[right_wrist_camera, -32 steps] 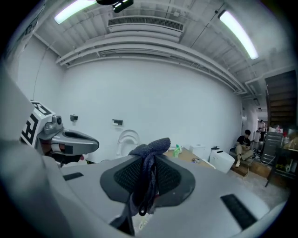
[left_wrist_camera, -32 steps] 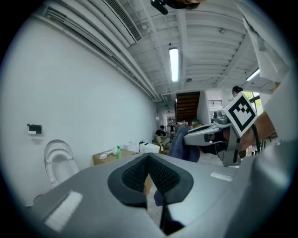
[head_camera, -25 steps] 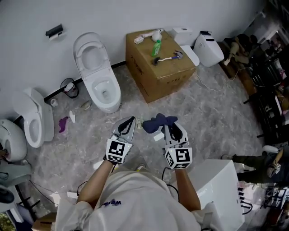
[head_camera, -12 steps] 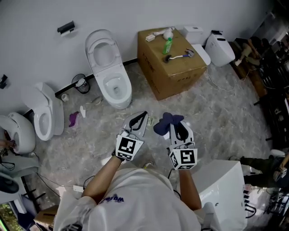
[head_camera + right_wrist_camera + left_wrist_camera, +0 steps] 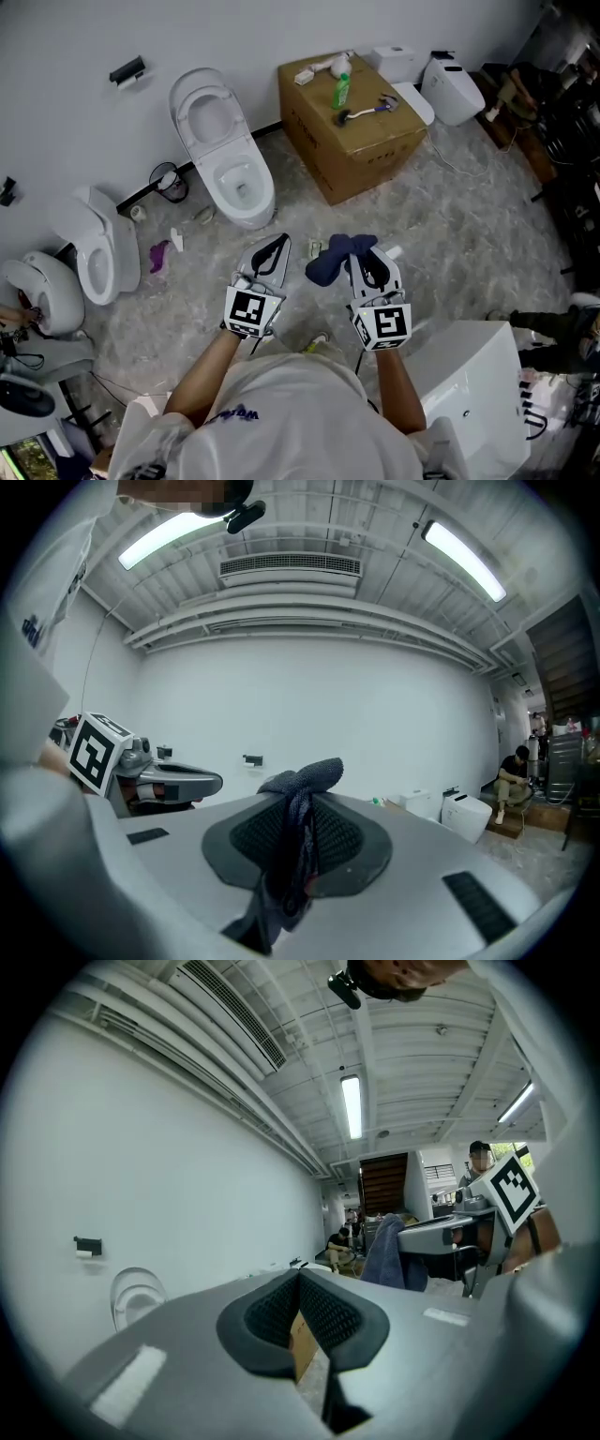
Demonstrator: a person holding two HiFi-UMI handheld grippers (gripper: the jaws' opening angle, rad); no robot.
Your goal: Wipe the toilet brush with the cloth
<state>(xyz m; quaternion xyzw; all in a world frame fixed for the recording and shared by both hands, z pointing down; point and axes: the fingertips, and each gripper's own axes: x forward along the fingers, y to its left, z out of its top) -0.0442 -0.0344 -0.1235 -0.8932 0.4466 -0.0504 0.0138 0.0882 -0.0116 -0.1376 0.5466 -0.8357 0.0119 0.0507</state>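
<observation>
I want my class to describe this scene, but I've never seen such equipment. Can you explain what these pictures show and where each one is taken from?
There is no robot here: a person holds a hand-held two-jaw gripper in each hand. The head view comes from a camera on the person's head, looking steeply down at both. The other two views come from a camera riding on each gripper, looking along its jaws.

The right gripper is clamped on a dark blue cloth. The left gripper is shut with nothing in it.

On the grey marbled floor stand a white toilet and a brown cardboard box. On the box sit a green bottle and a brush with a purple-and-white handle, untouched.
</observation>
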